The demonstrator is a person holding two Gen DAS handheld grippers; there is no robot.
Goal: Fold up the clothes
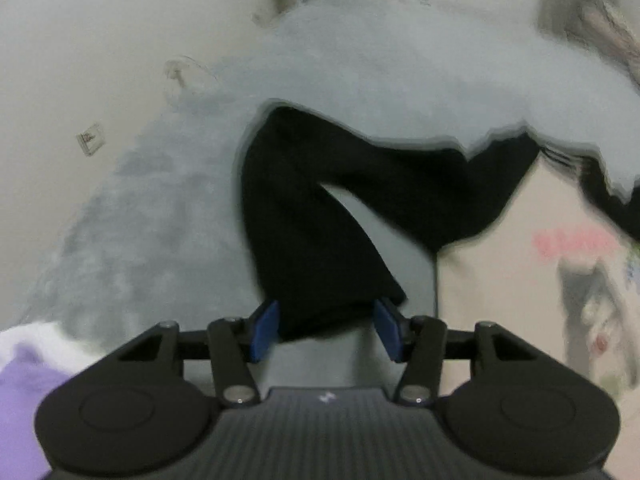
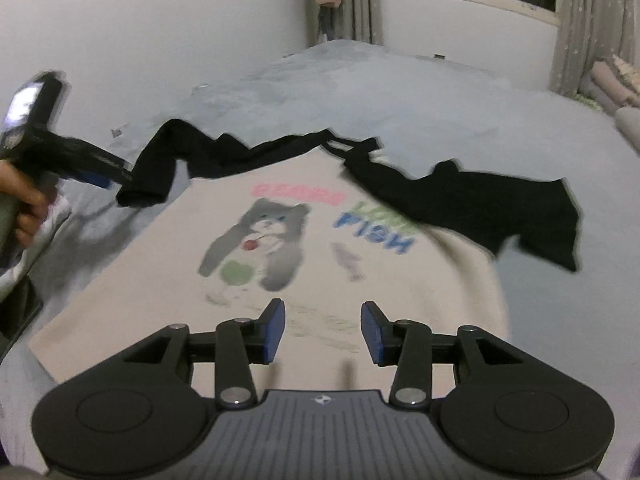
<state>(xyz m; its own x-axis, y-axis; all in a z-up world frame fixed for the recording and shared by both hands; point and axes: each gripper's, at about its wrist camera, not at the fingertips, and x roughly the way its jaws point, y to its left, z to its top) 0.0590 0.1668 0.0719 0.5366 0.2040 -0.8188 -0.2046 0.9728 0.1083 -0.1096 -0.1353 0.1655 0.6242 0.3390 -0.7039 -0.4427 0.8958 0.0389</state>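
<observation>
Now the cream shirt [image 2: 304, 248] lies flat on the bed [image 2: 440, 96], black sleeve [image 1: 320, 248] folded at eleven o'clock. Left gripper [image 1: 326, 330] and right gripper [image 2: 323, 330] both spread; bare bed at twelve.

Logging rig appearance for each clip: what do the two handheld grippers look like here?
Both match: the left gripper and right gripper have matte black linkage arms with silver pivot pins, blue fingers, round black side housings, and a ribbed grey body with a small white logo. No cables or sleeves show.
</observation>
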